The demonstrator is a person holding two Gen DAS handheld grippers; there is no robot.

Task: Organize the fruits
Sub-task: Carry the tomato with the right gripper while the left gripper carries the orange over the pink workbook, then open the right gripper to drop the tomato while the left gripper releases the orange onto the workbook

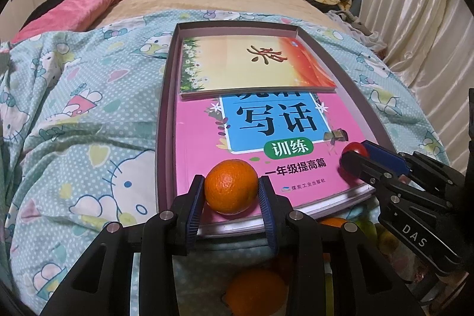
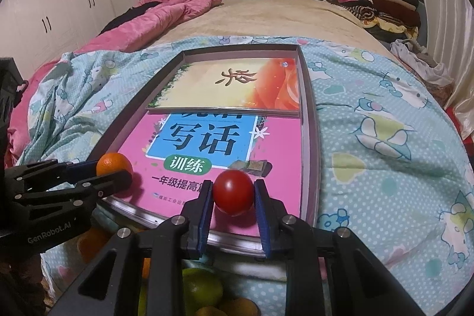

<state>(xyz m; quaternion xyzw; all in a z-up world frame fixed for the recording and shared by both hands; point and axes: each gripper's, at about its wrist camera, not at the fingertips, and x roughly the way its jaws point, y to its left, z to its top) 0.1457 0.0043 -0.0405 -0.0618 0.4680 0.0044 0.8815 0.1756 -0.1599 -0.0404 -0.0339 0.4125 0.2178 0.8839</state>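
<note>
Your left gripper (image 1: 231, 191) clamps an orange (image 1: 231, 186), your right gripper (image 2: 233, 199) a tomato (image 2: 233, 192), both over the pink book (image 2: 275, 144). Below, more fruit (image 2: 201, 290) sits half-hidden behind the fingers.

Dim, warm indoor light, soft shadows, heavy fisheye bending and dark corners, slight blur near the edges.

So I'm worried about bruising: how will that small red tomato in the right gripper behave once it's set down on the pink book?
The tomato looks round and glossy, so it will probably roll on the smooth pink book. Its skin seems thin, so a hard squeeze from the right gripper may split it. It is likely light.
</note>
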